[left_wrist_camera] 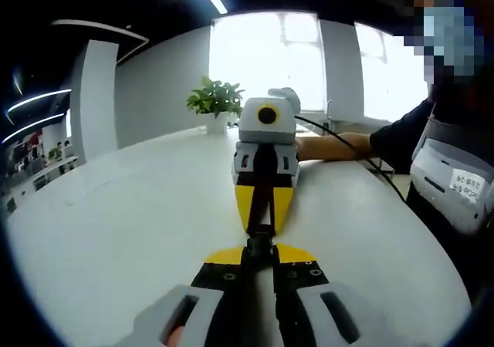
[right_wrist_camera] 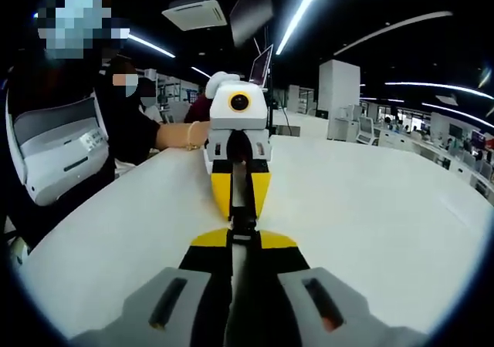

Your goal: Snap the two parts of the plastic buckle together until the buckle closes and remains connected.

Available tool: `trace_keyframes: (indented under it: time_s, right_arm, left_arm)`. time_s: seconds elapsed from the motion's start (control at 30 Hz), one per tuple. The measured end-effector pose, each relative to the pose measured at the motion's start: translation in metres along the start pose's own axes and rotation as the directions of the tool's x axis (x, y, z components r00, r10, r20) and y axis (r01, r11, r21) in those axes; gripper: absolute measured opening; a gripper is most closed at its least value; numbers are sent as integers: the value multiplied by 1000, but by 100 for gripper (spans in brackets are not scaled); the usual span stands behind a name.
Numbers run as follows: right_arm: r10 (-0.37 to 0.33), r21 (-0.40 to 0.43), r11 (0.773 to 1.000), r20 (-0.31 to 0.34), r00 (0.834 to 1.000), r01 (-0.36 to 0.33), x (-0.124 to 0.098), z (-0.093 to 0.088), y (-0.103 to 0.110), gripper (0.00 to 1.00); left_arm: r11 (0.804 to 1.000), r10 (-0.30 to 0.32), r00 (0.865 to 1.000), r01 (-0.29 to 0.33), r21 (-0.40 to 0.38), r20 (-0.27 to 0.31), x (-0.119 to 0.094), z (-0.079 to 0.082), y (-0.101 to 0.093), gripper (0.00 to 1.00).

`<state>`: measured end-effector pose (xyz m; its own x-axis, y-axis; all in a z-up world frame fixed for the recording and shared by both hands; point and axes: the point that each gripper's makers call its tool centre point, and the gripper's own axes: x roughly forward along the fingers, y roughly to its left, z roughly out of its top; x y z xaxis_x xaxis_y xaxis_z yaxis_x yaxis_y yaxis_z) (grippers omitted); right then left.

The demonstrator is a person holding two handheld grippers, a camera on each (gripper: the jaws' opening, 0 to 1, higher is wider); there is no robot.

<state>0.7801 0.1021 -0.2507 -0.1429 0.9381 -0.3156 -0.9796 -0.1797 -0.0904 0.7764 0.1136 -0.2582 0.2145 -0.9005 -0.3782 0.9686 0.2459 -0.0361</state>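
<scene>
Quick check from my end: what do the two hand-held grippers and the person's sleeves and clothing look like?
Each hand-held gripper has yellow, tapering jaws with black inner faces, grey blocks at the base and a white body. The left hand-held gripper sits near in its own view; the right hand-held gripper likewise. A black cable trails from the right one. The person wears a dark sleeve, a grey-white vest with a label, and a bracelet.

One label in sight, and its print won't resolve.

In the left gripper view there's a small white label (left_wrist_camera: 468, 183) on the grey vest (left_wrist_camera: 451, 179) of the person at the table's edge, carrying a couple of lines of dark print too small and blurred to read. No other lettering is legible.
</scene>
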Motion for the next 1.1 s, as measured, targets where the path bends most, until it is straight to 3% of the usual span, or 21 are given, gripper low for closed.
trace_keyframes:
  time_s: [0.37,0.57,0.8,0.97,1.1]
  right_arm:
    - [74,-25,997,7,997,-73,-1,0,10,10]
    - [79,-24,997,7,997,-79,-2,0,11,10]
    - [-10,24,1000,-8,1000,10,-5,-2,-1,12]
    - [-102,78,991,-36,994,105,-8,-5,-11,17]
    - [-131,91,987,-48,990,135,-7,-5,-11,17]
  left_arm:
    - [999,-32,999,32,13,0,3,0,-10,11]
    - [999,-36,999,36,14,-1,3,0,-11,11]
    - [999,43,999,-43,2,-6,6,1,0,12]
    - [997,83,996,-83,-6,-16,5,2,7,18]
    - [994,112,993,-112,-10,-34,3,1,10,18]
